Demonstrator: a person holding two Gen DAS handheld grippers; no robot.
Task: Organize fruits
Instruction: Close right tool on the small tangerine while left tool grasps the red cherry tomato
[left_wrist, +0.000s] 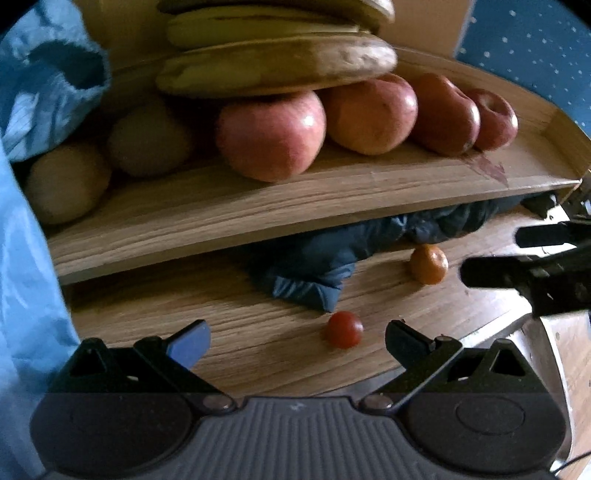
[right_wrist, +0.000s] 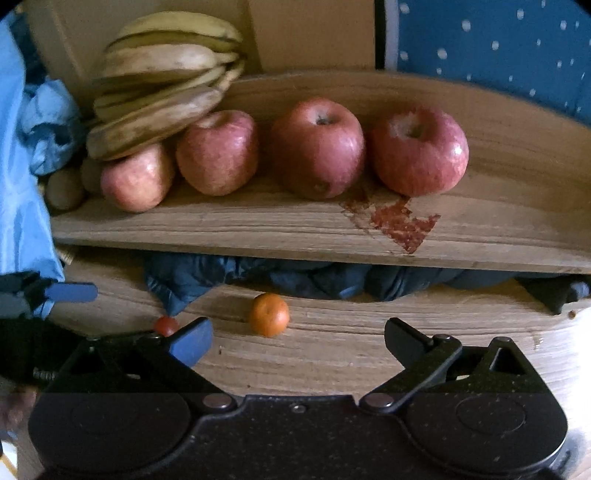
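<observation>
A wooden tray (right_wrist: 258, 229) (left_wrist: 258, 206) holds several red apples (right_wrist: 317, 147) (left_wrist: 271, 136), a bunch of bananas (right_wrist: 162, 81) (left_wrist: 277, 62) resting on them, and brown kiwis (left_wrist: 68, 181) (right_wrist: 64, 190) at its left end. On the table in front lie a small orange (right_wrist: 269, 314) (left_wrist: 428, 264) and a cherry tomato (left_wrist: 344, 329) (right_wrist: 166, 325). My left gripper (left_wrist: 297, 339) is open, with the tomato just ahead between its fingers, untouched. My right gripper (right_wrist: 298, 339) is open too, the orange just beyond its fingertips. Its fingers (left_wrist: 491, 275) show at the right of the left wrist view.
A dark blue cloth (right_wrist: 295, 280) (left_wrist: 325, 262) lies bunched under the tray's front edge, close behind the orange and tomato. Light blue fabric (left_wrist: 33, 147) (right_wrist: 26, 184) hangs at the left. A dotted blue surface (right_wrist: 498, 48) stands behind the tray at the right.
</observation>
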